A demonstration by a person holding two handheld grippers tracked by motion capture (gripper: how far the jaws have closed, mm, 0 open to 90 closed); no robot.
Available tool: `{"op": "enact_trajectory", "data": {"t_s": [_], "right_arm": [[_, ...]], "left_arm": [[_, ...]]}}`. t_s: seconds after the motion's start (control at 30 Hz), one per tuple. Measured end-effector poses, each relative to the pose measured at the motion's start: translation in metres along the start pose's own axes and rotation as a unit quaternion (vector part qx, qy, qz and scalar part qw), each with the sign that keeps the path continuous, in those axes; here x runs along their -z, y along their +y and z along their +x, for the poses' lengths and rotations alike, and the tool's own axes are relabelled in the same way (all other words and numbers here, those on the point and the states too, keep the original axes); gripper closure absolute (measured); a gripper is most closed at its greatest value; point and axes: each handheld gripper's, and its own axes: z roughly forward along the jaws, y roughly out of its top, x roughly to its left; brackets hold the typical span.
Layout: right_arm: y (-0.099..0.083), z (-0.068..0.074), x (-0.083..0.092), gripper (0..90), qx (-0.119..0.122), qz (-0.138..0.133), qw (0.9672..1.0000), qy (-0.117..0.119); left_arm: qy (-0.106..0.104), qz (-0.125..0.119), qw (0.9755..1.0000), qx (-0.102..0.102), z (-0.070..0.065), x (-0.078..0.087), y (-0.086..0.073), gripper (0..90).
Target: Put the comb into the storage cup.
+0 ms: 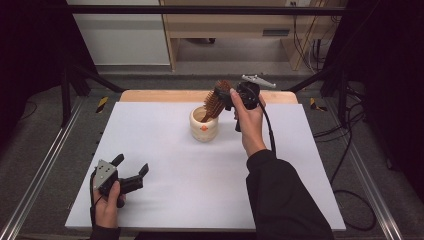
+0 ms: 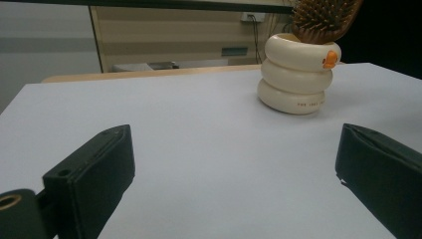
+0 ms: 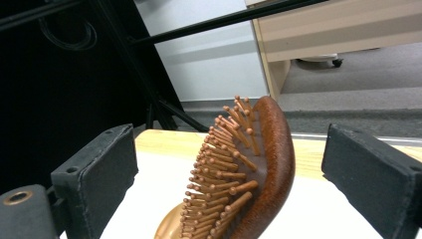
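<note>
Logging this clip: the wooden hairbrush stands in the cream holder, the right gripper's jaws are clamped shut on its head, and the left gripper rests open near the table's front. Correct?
Not quite. The right gripper is open: in the right gripper view its jaws stand apart on either side of the hairbrush without touching it. The rest holds: the brush stands in the cream holder, and the left gripper rests open near the table's front.

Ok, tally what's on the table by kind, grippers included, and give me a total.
Hairbrush: 1
Cup: 1
Grippers: 2, left gripper, right gripper
Total: 4
</note>
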Motion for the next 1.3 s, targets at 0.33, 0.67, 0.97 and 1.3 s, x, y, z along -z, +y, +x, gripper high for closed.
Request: {"op": "enact_trajectory", "data": {"t_s": [0.33,0.67,0.97,1.3], "right_arm": [[0.000,-0.002,0.003,7.6,0.026,0.000,0.9993,-0.027],[0.004,-0.004,0.014,10.9,0.049,-0.012,0.9980,-0.039],[0.007,-0.008,0.023,8.6,0.066,-0.026,0.9961,-0.052],[0.008,-0.009,0.027,5.6,0.076,-0.046,0.9940,-0.064]], "left_arm": [[0.001,-0.003,1.0000,0.002,0.000,0.001,0.000,2.4],[0.000,0.000,1.0000,0.002,0.001,0.000,0.000,2.4],[-0.001,0.002,1.0000,0.000,0.000,-0.001,0.000,2.4],[-0.003,0.004,1.0000,0.001,0.000,-0.001,-0.001,2.4]]}}
